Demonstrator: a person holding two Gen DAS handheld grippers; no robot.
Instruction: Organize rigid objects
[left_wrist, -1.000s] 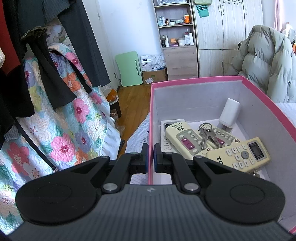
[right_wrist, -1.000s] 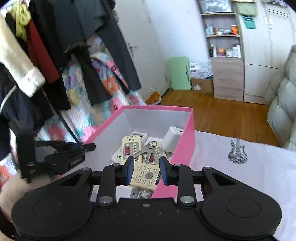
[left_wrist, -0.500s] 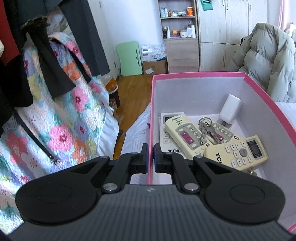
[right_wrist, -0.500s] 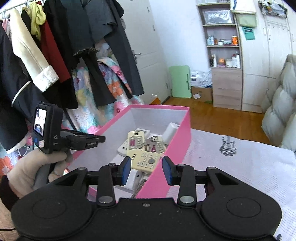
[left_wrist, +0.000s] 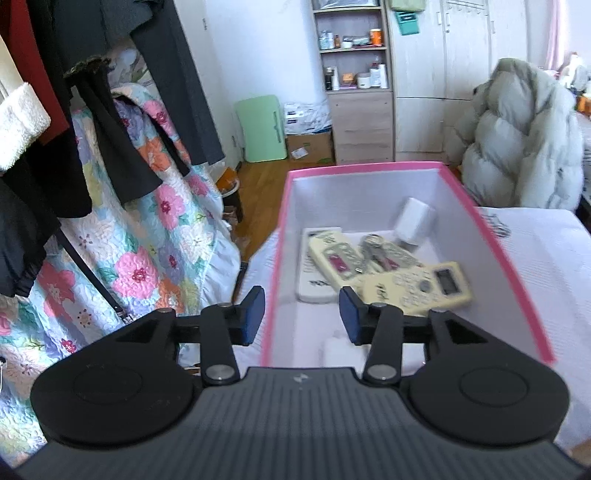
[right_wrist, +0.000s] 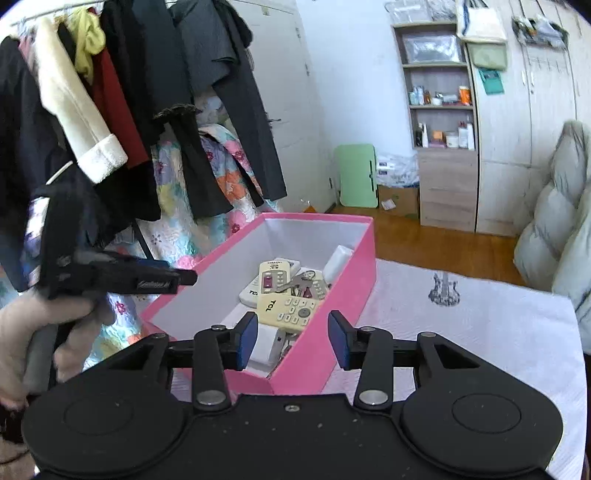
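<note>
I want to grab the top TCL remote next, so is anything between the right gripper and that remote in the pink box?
Nothing visible. The right gripper is open above the pink box rim, and the TCL remote lies uncovered on top of the pile.

Ahead of our left claw (left_wrist: 302, 313), the near left wall of the pink box (left_wrist: 275, 266) stands between its spread fingers. Beyond that wall the box floor is bare close to us, while remotes (left_wrist: 415, 284), keys (left_wrist: 373, 251) and a white block (left_wrist: 413, 221) crowd the far half. Left of the claw, hanging clothes (left_wrist: 110, 122) and a flowered quilt (left_wrist: 140, 251) close in.

Our right claw (right_wrist: 291, 339) gapes above the box's near corner (right_wrist: 273, 384); to its right the white cloth (right_wrist: 461, 332) lies open.
</note>
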